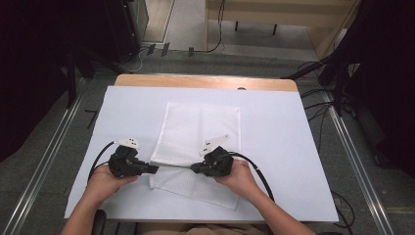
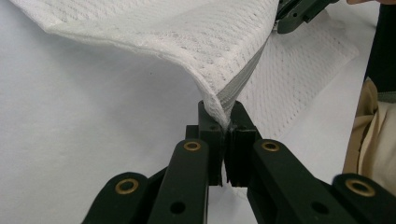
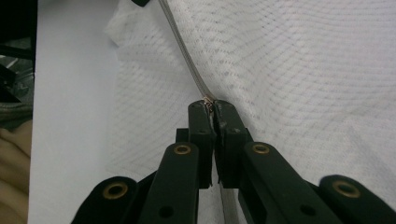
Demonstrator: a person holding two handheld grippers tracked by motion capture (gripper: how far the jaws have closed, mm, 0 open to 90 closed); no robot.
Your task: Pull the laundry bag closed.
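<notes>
Both grippers are working a white mesh zip bag lying near the front edge of the tabletop, roughly midway between its left and right edges. The left gripper is clamped tight on the bag's near left end; in the left gripper view its jaws are pinching the doubled mesh right where the grey zipper tape runs in. The right gripper is closed too, and in the right gripper view the jaws are nipping what looks like the small metal zipper pull at the end of the tape. Between the two grippers the zipper line is stretched out taut and level.

The bag looks featherweight and thoroughly limp: the mesh is draping and curling wherever it is not held, so it will likely bunch rather than resist. The open weave should give the pads a decent bite, but thin fabric can creep out under a hard tug. The sensible holds seem to be the ones in use: the stitched seam end for anchoring, the slider tab for drawing along.
</notes>
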